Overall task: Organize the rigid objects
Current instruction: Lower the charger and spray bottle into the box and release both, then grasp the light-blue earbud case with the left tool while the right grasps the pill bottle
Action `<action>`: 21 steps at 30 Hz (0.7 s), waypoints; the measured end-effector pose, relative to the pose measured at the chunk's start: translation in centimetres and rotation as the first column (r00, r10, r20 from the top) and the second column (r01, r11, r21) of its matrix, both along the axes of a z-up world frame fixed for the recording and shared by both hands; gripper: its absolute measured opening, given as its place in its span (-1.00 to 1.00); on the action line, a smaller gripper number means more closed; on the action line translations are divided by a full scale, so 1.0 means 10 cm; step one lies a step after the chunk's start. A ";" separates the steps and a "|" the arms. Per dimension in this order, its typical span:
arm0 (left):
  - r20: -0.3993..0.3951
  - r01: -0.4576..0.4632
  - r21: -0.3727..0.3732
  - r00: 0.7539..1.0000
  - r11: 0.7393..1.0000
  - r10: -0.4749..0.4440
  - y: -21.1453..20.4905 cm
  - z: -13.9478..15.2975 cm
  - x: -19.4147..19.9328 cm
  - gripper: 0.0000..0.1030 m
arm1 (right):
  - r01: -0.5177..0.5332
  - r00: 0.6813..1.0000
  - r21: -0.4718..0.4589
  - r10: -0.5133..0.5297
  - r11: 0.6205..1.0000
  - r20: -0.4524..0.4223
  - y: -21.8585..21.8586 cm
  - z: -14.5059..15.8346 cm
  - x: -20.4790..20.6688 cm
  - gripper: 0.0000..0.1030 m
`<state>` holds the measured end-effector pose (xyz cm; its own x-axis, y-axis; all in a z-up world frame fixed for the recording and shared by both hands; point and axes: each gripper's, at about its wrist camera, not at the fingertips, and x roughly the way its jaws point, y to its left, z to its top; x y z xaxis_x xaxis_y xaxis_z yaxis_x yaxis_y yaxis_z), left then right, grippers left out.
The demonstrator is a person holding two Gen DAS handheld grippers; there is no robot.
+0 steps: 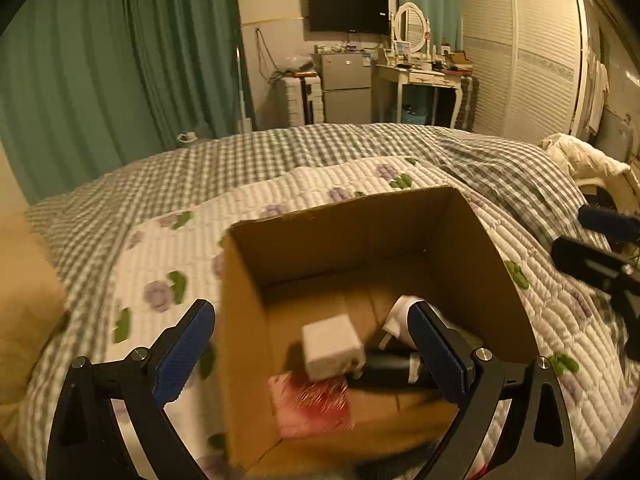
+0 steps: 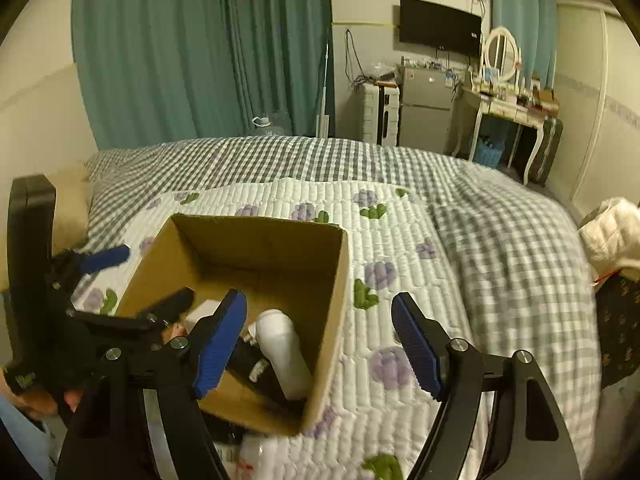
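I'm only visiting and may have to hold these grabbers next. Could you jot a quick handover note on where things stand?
Left gripper: open, straddling the box's left wall, gripping nothing.
Right gripper: open, straddling the box's right wall, gripping nothing.
Open brown cardboard box sits on the white floral quilt.
Done: inside lie a white cube-shaped charger, a white plastic bottle, a black cylindrical item and a pink-and-red packet.
Left: nothing else loose is clearly visible on the quilt; check around.

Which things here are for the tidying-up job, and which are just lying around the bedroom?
For the job: cardboard box, white charger, white bottle, pink packet, black tube.

Just lying about: television, small fridge, oval mirror, white clothes.
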<state>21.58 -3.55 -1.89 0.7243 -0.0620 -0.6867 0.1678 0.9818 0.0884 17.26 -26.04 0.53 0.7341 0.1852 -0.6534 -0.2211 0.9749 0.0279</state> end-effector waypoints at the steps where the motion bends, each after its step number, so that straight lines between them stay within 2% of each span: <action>1: 0.005 -0.006 0.010 1.000 1.000 0.006 0.02 0.04 -0.07 0.92 | -0.007 1.000 -0.008 0.007 1.000 0.006 0.00 0.05 -0.09 0.45; 7: 0.025 -0.043 -0.003 0.999 0.999 0.043 0.21 0.28 -0.63 0.92 | -0.030 0.999 -0.024 0.030 0.999 0.013 0.02 0.30 -0.51 0.45; 11: 0.038 -0.073 -0.024 0.997 0.997 0.074 0.29 0.36 -0.96 0.92 | -0.075 0.997 -0.045 0.075 0.996 -0.003 0.11 0.31 -0.76 0.47; 14: 0.020 -0.093 -0.034 0.995 0.995 0.094 0.31 0.26 -1.11 0.92 | -0.097 0.995 -0.060 0.094 0.994 -0.036 0.20 0.15 -0.89 0.51; 18: -0.006 -0.120 -0.033 0.993 0.992 0.120 0.33 -0.06 -1.24 0.92 | -0.117 0.988 -0.070 0.108 0.991 -0.113 0.33 -0.22 -0.95 0.51; 21: -0.051 -0.136 -0.020 0.990 0.991 0.134 0.34 -0.42 -1.22 0.92 | -0.113 0.981 -0.097 0.096 0.989 -0.166 0.42 -0.57 -0.93 0.51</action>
